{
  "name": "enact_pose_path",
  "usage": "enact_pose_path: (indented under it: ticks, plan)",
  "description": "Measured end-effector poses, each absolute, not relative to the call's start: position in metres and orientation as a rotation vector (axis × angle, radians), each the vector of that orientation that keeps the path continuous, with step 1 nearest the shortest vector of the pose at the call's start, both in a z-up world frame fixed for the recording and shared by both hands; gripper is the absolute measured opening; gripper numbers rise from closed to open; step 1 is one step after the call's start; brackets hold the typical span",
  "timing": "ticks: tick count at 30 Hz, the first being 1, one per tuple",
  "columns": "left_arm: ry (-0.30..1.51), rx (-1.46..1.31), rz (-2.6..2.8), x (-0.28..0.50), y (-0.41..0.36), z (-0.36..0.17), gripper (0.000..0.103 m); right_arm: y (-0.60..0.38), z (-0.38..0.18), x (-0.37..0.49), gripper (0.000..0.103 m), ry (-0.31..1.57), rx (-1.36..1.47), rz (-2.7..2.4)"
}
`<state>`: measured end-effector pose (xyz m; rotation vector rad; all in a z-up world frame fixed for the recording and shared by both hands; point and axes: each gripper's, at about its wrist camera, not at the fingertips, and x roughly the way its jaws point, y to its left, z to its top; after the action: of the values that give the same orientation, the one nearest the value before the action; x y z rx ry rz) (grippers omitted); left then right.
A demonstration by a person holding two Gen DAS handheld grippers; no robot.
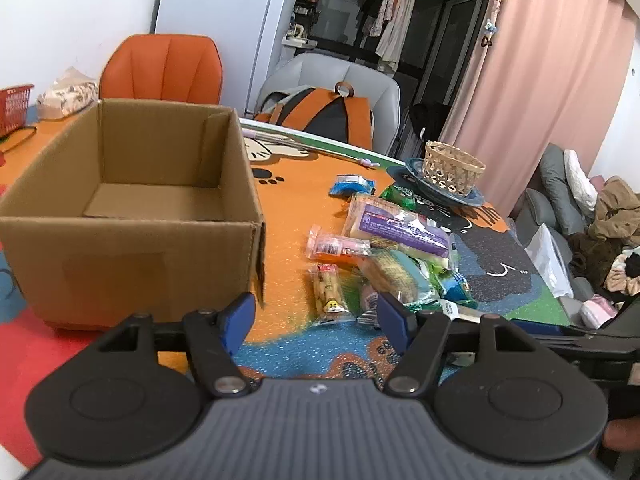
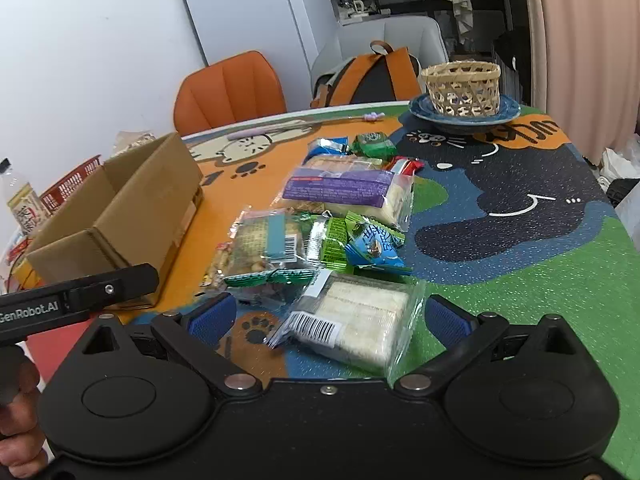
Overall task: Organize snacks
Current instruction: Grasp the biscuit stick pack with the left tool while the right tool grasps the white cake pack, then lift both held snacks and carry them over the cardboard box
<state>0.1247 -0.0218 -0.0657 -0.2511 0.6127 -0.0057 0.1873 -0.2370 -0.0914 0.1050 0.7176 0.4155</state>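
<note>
An open, empty cardboard box (image 1: pixel 120 200) (image 2: pixel 120 216) stands on the left of the cartoon-print table mat. To its right lies a pile of snack packets (image 1: pixel 400 248) (image 2: pixel 320 232), with a purple-label pack (image 2: pixel 340 192) on top. My left gripper (image 1: pixel 316 320) is open low over the mat; a clear packet of stick biscuits (image 1: pixel 330 292) lies just ahead between its blue pads, untouched. My right gripper (image 2: pixel 330 320) is open around a clear pack of white wafers (image 2: pixel 360 324) at the pile's near edge, its pads beside the pack without pressing it.
A woven basket (image 1: pixel 452 168) on a blue plate (image 2: pixel 500 114) sits at the far right of the table. Behind are an orange chair (image 1: pixel 160 68), a grey chair with a backpack (image 1: pixel 320 112), and a red basket (image 1: pixel 14 106). A bottle (image 2: pixel 22 204) stands far left.
</note>
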Motion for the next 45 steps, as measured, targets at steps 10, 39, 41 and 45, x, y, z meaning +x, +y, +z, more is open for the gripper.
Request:
enact_pose_path:
  ticks: [10, 39, 41, 45]
  plan:
    - [0.604, -0.266, 0.007, 0.135, -0.025, -0.071, 0.061, -0.229, -0.107, 0.203, 0.092, 0.752, 0.060, 0.373]
    - [0.671, -0.157, 0.084, 0.180, -0.056, -0.103, 0.033, -0.258, -0.111, 0.198, 0.081, 0.716, 0.059, 0.337]
    - [0.672, -0.140, 0.095, 0.180, -0.056, -0.103, 0.022, -0.255, -0.112, 0.199, 0.080, 0.710, 0.043, 0.338]
    - [0.669, -0.159, 0.099, 0.176, -0.048, -0.101, 0.018, -0.254, -0.113, 0.198, 0.072, 0.696, 0.019, 0.337]
